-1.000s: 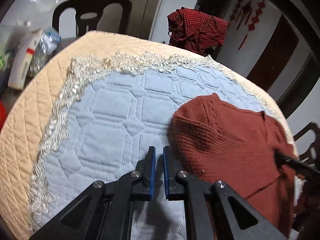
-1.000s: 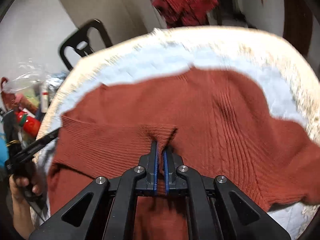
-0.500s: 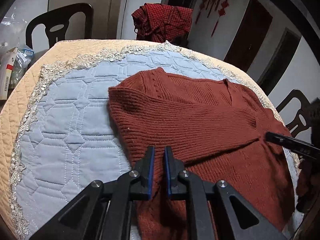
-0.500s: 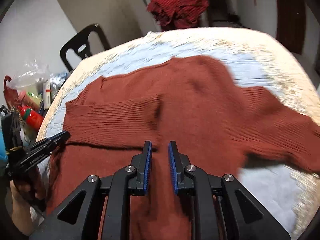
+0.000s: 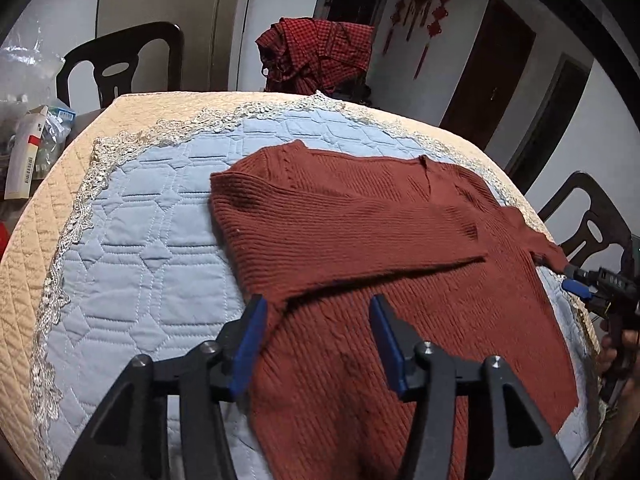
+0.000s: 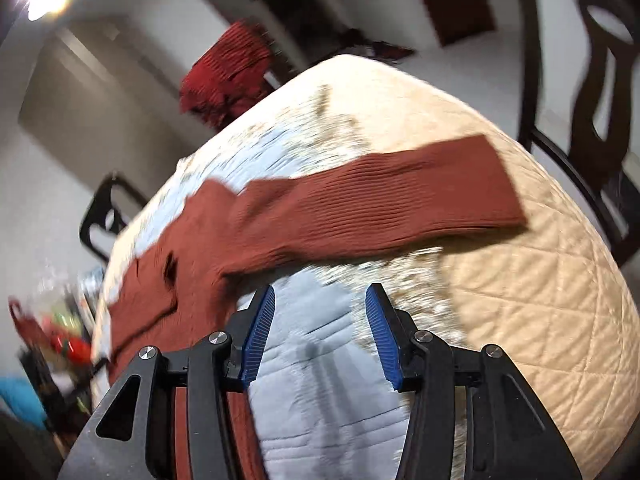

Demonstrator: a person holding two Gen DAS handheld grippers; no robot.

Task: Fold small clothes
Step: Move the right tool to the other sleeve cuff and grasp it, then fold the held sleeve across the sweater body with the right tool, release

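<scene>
Both grippers opened wide since last frame: L gripper (image 5: 316, 322) over sweater (image 5: 360, 232) hem, R gripper (image 6: 320, 318) now off sweater, beside unfolded sleeve (image 6: 400, 204), prob. (blurry).

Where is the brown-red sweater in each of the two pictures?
Left wrist view: the sweater fills the middle and right, lying flat on the quilted table cover, one sleeve folded across it.
Right wrist view: the sweater runs from lower left to a sleeve stretched out at upper right.
Shared landmark: the red checked cloth behind the table, also here.

No text, label or number is legible anywhere.
</scene>
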